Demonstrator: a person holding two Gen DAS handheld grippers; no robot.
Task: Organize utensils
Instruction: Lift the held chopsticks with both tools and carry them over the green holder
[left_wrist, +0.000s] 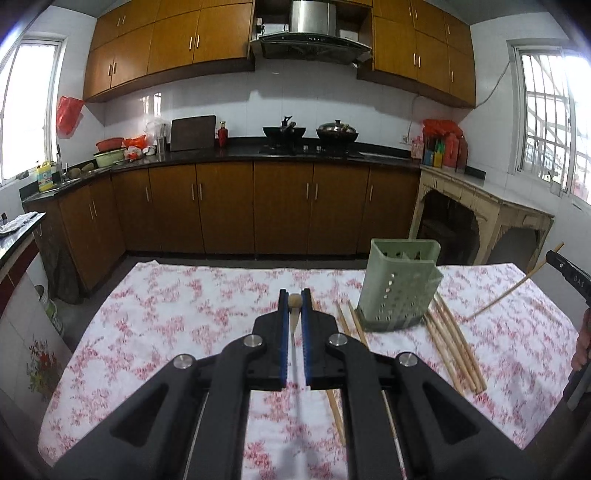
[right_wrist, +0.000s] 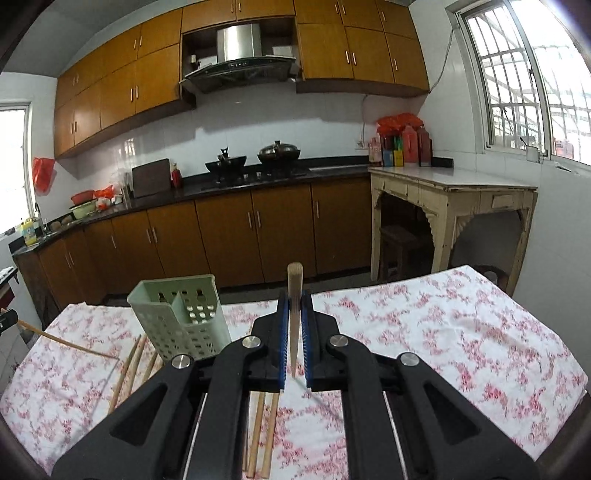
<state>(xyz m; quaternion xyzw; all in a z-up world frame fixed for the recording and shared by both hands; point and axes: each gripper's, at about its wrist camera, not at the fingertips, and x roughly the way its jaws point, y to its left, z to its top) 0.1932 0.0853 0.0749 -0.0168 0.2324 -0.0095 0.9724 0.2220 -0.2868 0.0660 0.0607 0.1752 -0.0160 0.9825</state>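
Left gripper (left_wrist: 295, 295) clamped on one wooden chopstick (left_wrist: 294, 308); right gripper (right_wrist: 295, 295) clamped on another chopstick (right_wrist: 294, 295), its end poking past the jaws. Green perforated utensil holder (right_wrist: 181, 317) left of the right jaws, loose chopsticks (left_wrist: 452, 345) on the floral tablecloth (left_wrist: 184, 317) around its base.

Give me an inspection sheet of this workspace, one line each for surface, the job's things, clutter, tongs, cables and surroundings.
Surface: table under a white cloth with red floral print.
Job's things: green perforated utensil holder standing upright on the cloth; loose chopsticks lying beside its base.
Clutter: nothing seen on the cloth beyond the job's things.
Tongs: left tongs shut on one chopstick; right tongs shut on another chopstick.
Cables: one wire running up the tiled wall by the far cabinets.
Surroundings: kitchen with wooden cabinets, range hood, two woks on the stove, worn side table, barred windows.
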